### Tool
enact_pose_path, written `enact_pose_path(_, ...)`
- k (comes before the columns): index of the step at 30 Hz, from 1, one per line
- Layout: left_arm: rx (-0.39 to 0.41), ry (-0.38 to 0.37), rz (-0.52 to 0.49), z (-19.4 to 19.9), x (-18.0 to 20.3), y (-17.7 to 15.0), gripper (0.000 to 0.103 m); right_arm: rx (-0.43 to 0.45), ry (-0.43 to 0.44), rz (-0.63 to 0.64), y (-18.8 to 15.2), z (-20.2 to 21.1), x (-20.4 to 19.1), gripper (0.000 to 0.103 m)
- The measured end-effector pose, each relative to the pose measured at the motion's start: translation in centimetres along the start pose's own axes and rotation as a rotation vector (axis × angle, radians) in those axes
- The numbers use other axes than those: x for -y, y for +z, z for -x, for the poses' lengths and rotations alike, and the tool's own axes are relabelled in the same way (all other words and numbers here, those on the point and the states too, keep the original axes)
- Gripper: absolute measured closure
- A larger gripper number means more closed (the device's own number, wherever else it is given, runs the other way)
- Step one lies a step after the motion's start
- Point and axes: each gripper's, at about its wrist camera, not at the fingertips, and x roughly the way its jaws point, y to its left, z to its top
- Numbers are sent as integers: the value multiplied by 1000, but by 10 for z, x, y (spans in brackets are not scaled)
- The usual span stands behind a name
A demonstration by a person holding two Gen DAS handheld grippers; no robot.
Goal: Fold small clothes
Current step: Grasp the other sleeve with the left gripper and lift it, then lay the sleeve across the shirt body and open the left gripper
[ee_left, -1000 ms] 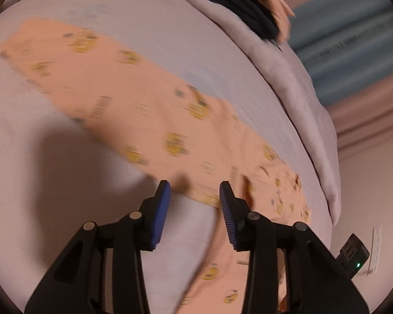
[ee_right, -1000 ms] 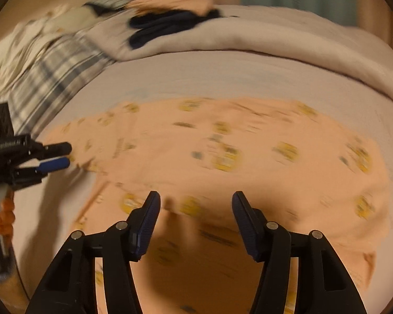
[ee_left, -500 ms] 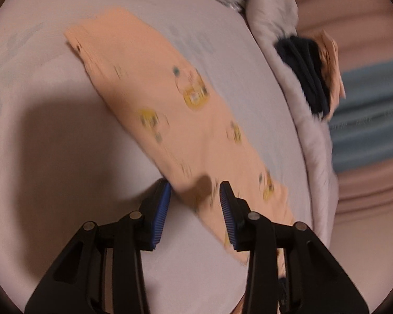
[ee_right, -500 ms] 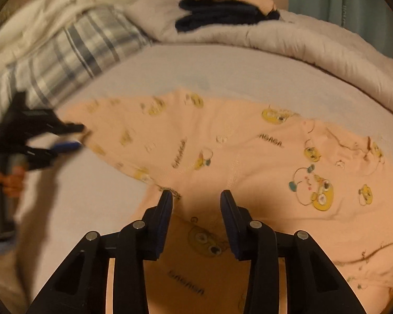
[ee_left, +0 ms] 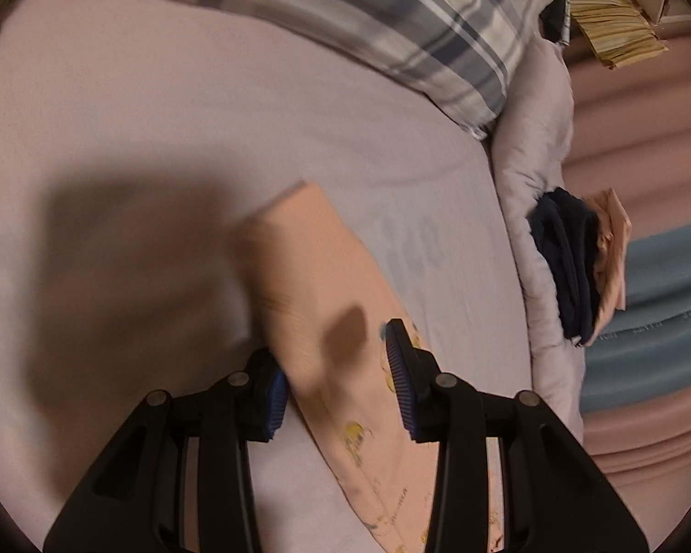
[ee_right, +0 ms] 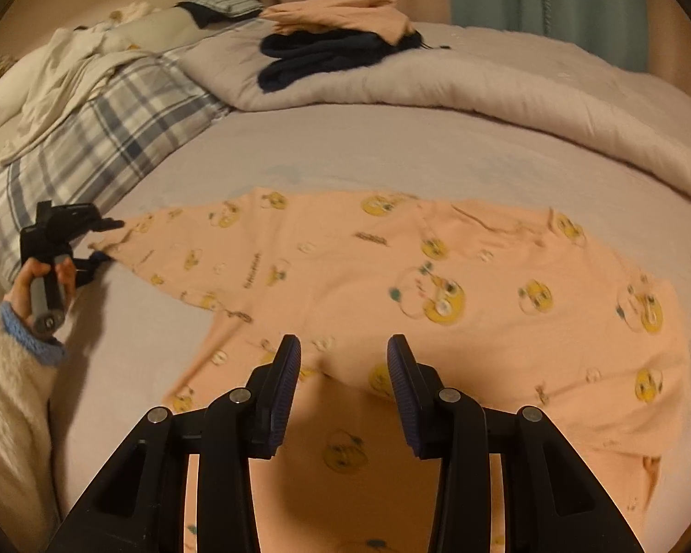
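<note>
Peach child's trousers with yellow cartoon prints (ee_right: 391, 285) lie spread flat on the bed sheet. In the left wrist view one trouser leg (ee_left: 318, 285) runs up between the fingers of my left gripper (ee_left: 334, 364), whose jaws stand open around its end. The left gripper also shows in the right wrist view (ee_right: 101, 244), at the tip of the far-left leg. My right gripper (ee_right: 343, 368) is open and empty, hovering over the crotch area of the trousers.
A plaid pillow (ee_right: 92, 138) lies at the left and a rolled grey duvet (ee_right: 483, 87) along the back. Folded dark and peach clothes (ee_right: 336, 41) sit on the duvet. The pale sheet (ee_left: 161, 138) surrounds the trousers.
My left gripper has travelled along the trouser leg to its end, which now lies between its jaws. My right gripper narrowed, then widened again, staying over the trousers' middle.
</note>
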Motion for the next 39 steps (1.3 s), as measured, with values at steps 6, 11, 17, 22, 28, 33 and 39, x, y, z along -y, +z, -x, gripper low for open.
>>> enact_pose_path(6,30,37,-157,11,24,-3,101,-6,-16,-40,-10,5,12,62)
enact_pose_path(11,59,-24,-339,32,74,-27,100,-15,-23,-66,-18,6,18,62)
enact_pose_path(17,19,-135,-528,48,137,-82,100,0,-15,-104,-21,14,27,62)
enact_pose_path(22,-47,-197,-667,48,182,-144,100,24,-23,-145,-23,23,42,62)
enact_pose_path(28,-88,-236,-866,50,229,-236,100,124,-67,-286,-39,71,95,62)
enact_pose_path(33,-214,-291,-1016,35,252,-331,99,164,-144,-430,-72,106,152,62)
enact_pose_path(39,-460,-239,-1201,-5,249,-434,84,149,-132,-533,-98,109,181,60)
